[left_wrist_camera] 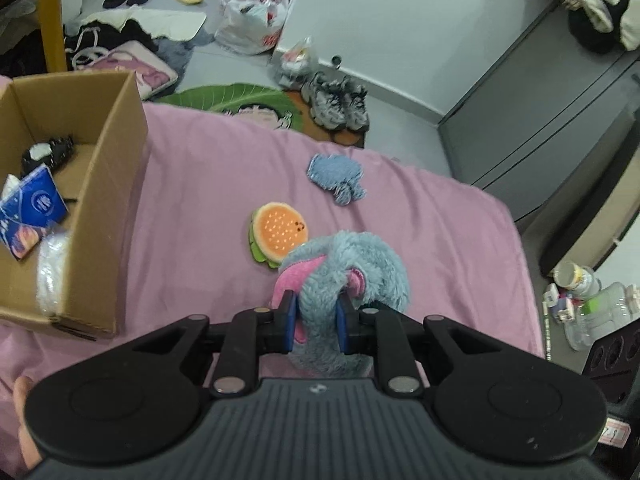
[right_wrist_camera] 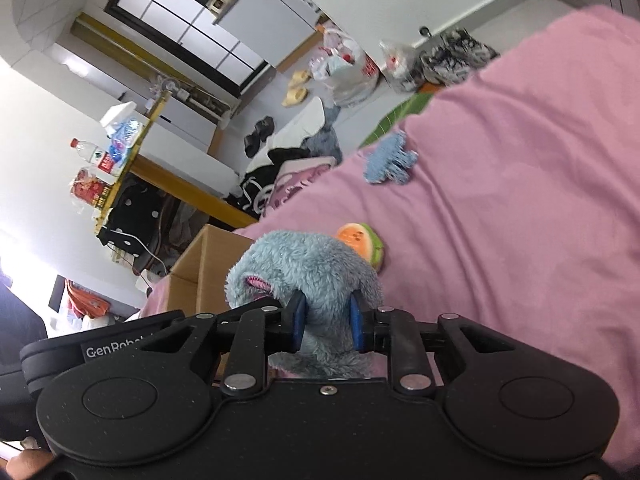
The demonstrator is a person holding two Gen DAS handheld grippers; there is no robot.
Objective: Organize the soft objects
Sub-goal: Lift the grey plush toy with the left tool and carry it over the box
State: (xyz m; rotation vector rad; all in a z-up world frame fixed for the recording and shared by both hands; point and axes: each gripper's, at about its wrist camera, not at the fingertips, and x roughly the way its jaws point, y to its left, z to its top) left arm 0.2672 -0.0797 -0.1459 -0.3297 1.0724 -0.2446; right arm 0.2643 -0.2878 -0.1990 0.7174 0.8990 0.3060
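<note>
A fluffy grey-blue plush toy (left_wrist_camera: 352, 264) with pink patches is held over the pink bedsheet (left_wrist_camera: 200, 184). My left gripper (left_wrist_camera: 316, 320) is shut on it. My right gripper (right_wrist_camera: 326, 320) is shut on the same plush toy (right_wrist_camera: 304, 264) from the other side. A burger-shaped plush (left_wrist_camera: 278, 234) lies on the sheet just beyond the toy, and it also shows in the right wrist view (right_wrist_camera: 362, 240). A small blue fuzzy cloth (left_wrist_camera: 338, 178) lies farther back on the sheet, seen too in the right wrist view (right_wrist_camera: 388, 160).
An open cardboard box (left_wrist_camera: 108, 184) stands on the bed at the left and holds a blue tissue pack (left_wrist_camera: 38, 202), a white fluffy item and a dark item. Beyond the bed, shoes (left_wrist_camera: 338, 102), bags (left_wrist_camera: 256, 20) and clothes litter the floor. A grey cabinet (left_wrist_camera: 540, 128) stands at the right.
</note>
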